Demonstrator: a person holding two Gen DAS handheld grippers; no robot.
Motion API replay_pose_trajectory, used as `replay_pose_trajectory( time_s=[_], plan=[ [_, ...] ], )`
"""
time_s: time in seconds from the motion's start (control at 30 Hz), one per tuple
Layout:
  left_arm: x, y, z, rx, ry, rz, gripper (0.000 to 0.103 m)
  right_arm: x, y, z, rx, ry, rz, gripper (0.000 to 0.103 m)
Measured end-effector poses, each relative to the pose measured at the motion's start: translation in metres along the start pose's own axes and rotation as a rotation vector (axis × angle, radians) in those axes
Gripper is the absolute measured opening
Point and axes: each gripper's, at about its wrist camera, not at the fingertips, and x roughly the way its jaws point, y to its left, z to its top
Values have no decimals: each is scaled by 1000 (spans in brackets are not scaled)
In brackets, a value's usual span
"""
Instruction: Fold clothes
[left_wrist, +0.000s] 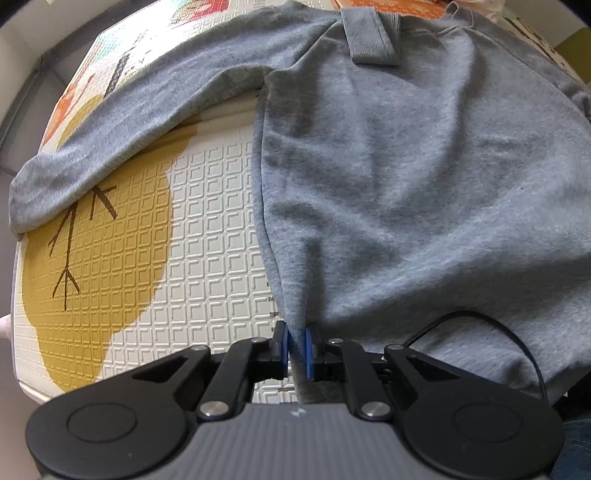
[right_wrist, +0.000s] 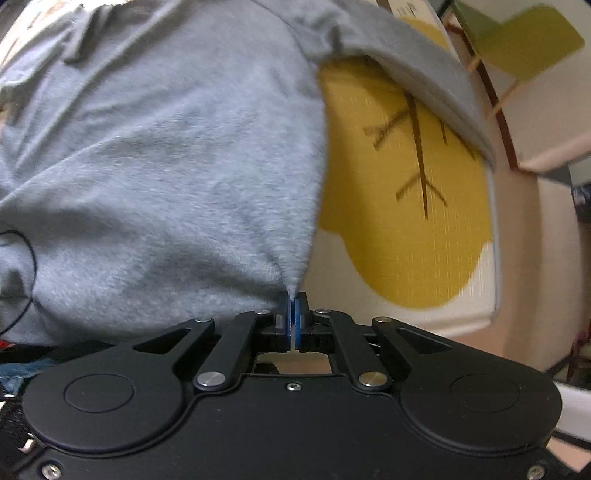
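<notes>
The left wrist view shows one long sleeve (left_wrist: 110, 122) stretched over the bumpy mat (left_wrist: 207, 236); the right wrist view shows a green chair (right_wrist: 532, 40). The gray sweater (left_wrist: 406, 177) lies on the mat, soft and wrinkly. The left gripper (left_wrist: 296, 349) and right gripper (right_wrist: 293, 317) each pinch its bottom edge.

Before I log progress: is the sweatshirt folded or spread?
Spread: sweatshirt lies flat on the mat, sleeve stretched out; both grippers pinch its hem.
</notes>
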Motion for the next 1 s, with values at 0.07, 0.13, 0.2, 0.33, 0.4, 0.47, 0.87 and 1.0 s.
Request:
replay_pose_trajectory(
  time_s=[0.07,0.13,0.2,0.33,0.4,0.47,0.87,1.0],
  plan=[
    [2,-4,0,16,6,16,11,9,0,-3,-13,15,-12,2],
    [4,-9,0,39,8,36,14,17,3,-5,-18,25,-7,2],
    [4,-13,0,57,5,56,16,22,5,-5,-14,34,8,5],
    [-3,-13,0,53,-21,93,22,16,0,-3,14,-20,10,13],
    [-7,-11,3,49,-33,98,25,7,-3,1,23,-58,18,13],
    [-13,-10,6,50,-49,103,30,-2,-5,6,29,-85,27,13],
    [-75,-9,50,97,-250,75,61,-59,6,55,-19,-213,124,22],
    [-99,-11,71,147,-342,116,66,-84,17,81,-75,-271,128,25]
  ],
)
